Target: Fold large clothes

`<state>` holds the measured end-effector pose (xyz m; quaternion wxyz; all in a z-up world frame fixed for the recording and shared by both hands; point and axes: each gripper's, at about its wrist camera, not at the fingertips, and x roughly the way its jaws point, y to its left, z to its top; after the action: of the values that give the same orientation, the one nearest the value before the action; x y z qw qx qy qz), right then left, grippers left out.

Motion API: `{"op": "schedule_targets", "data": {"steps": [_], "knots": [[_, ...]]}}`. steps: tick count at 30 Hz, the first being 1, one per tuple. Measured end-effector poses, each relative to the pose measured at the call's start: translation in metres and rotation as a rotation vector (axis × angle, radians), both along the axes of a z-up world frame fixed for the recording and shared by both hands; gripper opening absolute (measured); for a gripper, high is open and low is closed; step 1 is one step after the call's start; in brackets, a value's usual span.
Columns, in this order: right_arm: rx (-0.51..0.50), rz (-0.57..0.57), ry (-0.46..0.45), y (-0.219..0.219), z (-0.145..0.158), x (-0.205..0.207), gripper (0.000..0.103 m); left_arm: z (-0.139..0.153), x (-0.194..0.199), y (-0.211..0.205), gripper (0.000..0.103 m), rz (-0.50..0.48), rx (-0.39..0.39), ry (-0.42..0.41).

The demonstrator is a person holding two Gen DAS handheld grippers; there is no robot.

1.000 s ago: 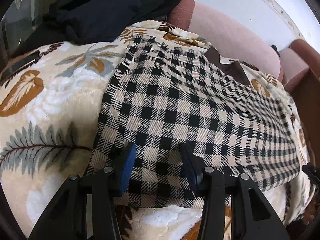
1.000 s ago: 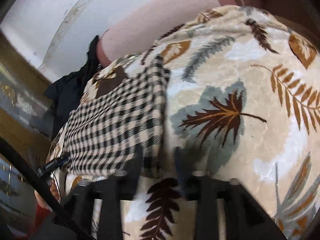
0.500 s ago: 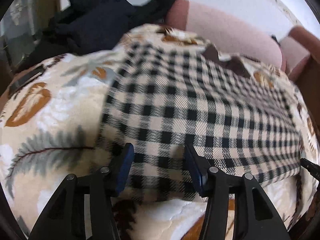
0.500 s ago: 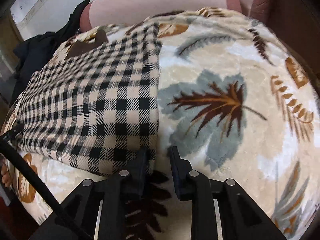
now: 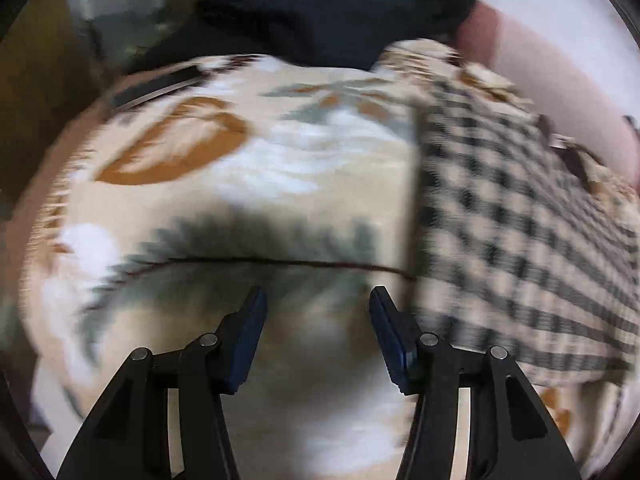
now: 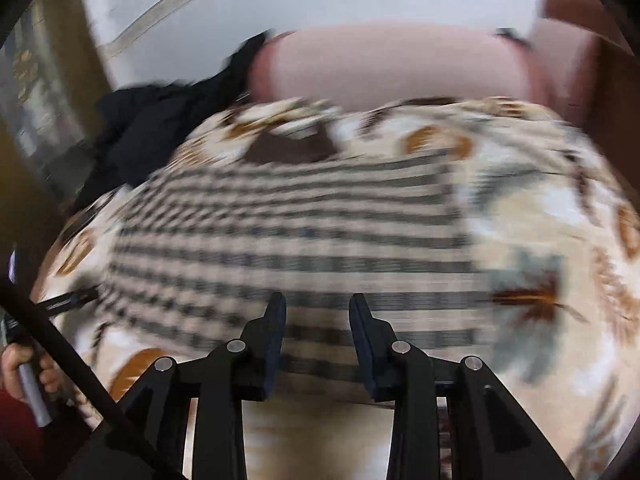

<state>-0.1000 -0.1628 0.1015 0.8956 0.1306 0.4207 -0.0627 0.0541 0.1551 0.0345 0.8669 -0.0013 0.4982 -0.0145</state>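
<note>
A folded black-and-cream checked garment (image 5: pixel 512 232) lies flat on a leaf-print blanket (image 5: pixel 240 184). In the right wrist view the garment (image 6: pixel 288 240) fills the middle, with a brown collar patch (image 6: pixel 288 148) at its far edge. My left gripper (image 5: pixel 316 308) is open and empty, over bare blanket just left of the garment's left edge. My right gripper (image 6: pixel 318 312) is open and empty, above the garment's near edge. Both views are motion-blurred.
A pile of dark clothes (image 5: pixel 320 12) lies at the blanket's far left, also in the right wrist view (image 6: pixel 160 128). A pink sofa back (image 6: pixel 392 68) runs behind. The person's hand (image 6: pixel 24 364) and the left gripper's tip (image 6: pixel 68 300) show at lower left.
My left gripper swung left off the garment onto bare blanket and opened wider. My right gripper swung left from the garment's right corner to over its near edge and opened.
</note>
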Motion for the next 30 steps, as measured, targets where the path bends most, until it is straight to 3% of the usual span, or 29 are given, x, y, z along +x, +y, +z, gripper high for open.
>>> {"op": "schedule_targets", "data": {"steps": [5,9,16,22,27,30], "knots": [[-0.040,0.193,0.051,0.085,-0.015,0.043,0.036,0.013,0.003,0.044,0.053,0.071,-0.142,-0.016],[-0.099,0.335,0.079,0.150,-0.026,0.065,0.047,0.025,0.001,0.059,0.053,0.090,-0.172,-0.062],[-0.292,0.492,0.089,0.216,-0.047,0.074,0.057,0.032,0.007,0.066,0.053,0.069,-0.242,-0.078],[-0.490,0.513,0.055,0.243,-0.069,0.070,0.057,0.027,0.064,0.030,0.053,-0.123,-0.488,0.011],[-0.561,0.492,0.013,0.254,-0.074,0.071,0.057,0.013,0.103,-0.016,0.053,-0.244,-0.592,0.105],[-0.601,0.482,-0.004,0.259,-0.076,0.072,0.057,0.003,0.123,-0.040,0.054,-0.298,-0.588,0.168]]}}
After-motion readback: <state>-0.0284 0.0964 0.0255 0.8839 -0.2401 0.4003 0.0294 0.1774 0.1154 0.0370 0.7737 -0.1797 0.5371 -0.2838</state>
